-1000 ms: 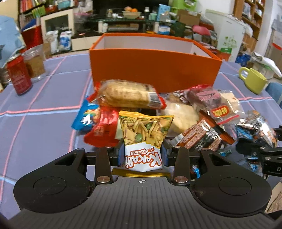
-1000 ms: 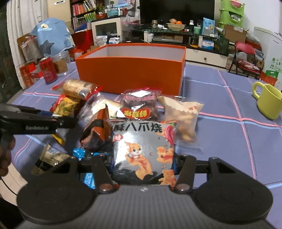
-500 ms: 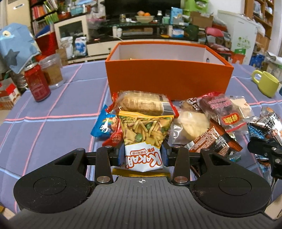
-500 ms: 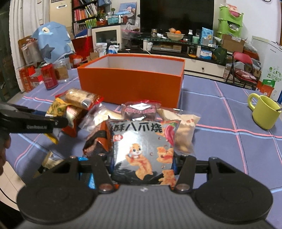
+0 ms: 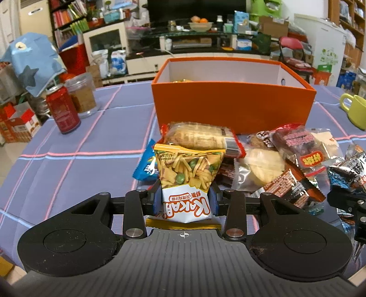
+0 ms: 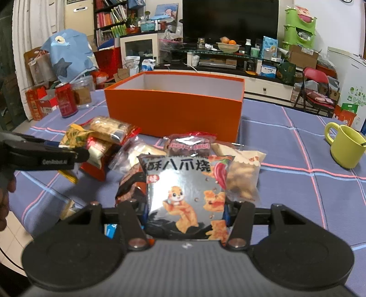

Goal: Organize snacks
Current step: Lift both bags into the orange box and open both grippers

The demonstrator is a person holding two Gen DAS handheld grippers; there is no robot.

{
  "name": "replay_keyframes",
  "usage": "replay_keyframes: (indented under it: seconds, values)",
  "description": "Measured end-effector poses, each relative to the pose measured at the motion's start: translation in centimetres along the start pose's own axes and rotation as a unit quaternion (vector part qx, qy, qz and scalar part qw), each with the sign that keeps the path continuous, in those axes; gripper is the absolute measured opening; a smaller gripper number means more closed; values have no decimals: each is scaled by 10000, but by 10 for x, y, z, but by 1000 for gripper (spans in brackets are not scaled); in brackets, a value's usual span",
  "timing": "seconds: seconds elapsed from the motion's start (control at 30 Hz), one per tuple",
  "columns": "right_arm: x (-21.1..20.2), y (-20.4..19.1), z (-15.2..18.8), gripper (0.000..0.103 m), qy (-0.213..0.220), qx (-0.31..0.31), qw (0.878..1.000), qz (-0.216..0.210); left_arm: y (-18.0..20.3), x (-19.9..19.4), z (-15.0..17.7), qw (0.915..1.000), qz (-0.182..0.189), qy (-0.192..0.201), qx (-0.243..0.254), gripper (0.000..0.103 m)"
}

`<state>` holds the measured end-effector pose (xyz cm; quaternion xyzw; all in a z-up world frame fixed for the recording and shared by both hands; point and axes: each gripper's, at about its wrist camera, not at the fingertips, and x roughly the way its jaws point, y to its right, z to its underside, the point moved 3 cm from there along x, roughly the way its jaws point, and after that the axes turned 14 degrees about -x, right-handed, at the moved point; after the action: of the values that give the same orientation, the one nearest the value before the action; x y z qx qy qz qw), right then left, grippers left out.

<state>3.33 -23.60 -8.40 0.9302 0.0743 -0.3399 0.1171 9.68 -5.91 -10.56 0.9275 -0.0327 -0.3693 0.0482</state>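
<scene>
The yellow snack packet [image 5: 186, 180] showing peas and sticks carried "KAKA" in orange letters on its white end, upside down in the left wrist view. The silver packet [image 6: 186, 194] with a cartoon squirrel read "酥八爪烧" across its top. White lettering on the black arm of the left tongs [image 6: 57, 157] was too blurred to spell out

a red drink can [image 5: 63, 108] stands upright on the purple-blue checked tablecloth [image 5: 68, 164], just beside a clear plastic jar with brownish contents [image 5: 82, 95]. a yellow-green ceramic mug [image 6: 346, 146] sits well apart from them near the opposite edge. past the table, a black flat television [image 6: 230, 20] stands above a glass shelf bearing a bowl of oranges [image 6: 228, 45]; a red folding chair [image 6: 316, 91] and a blue star-printed cloth [image 6: 68, 57] flank it
</scene>
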Motion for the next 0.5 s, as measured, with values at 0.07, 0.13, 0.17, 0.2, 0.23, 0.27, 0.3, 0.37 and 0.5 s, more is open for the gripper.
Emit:
replay_keyframes:
  seconds: [0.07, 0.13, 0.17, 0.2, 0.23, 0.27, 0.3, 0.37, 0.5]
  values:
    - [1, 0, 0, 54, -12, 6, 10000, -4, -1, 0, -1, 10000, 4, 0, -2, 6]
    - [1, 1, 0, 54, -7, 12, 10000, -15, -2, 1, -1, 10000, 9, -9, 1, 6]
    - [1, 1, 0, 54, -9, 11, 10000, -17, -1, 1, -1, 10000, 11, -11, 4, 6]
    - [1, 1, 0, 54, -10, 13, 10000, -20, -1, 1, -2, 10000, 16, -16, 13, 6]
    - [1, 1, 0, 54, -12, 13, 10000, -17, 0, 1, -2, 10000, 22, -19, 27, 7]
    - [1, 1, 0, 54, -16, 13, 10000, -21, -1, 1, -2, 10000, 30, -19, 26, 6]
    - [1, 1, 0, 54, -12, 21, 10000, -24, -1, -1, -2, 10000, 61, -15, 3, 6]
    - [-2, 2, -1, 54, 57, 78, 9999, -40, -2, -10, -6, 9997, 195, 55, -102, 6]
    - [-20, 11, -21, 54, 430, 182, 9989, -72, -2, -28, -37, 9976, 555, 314, -280, 7]
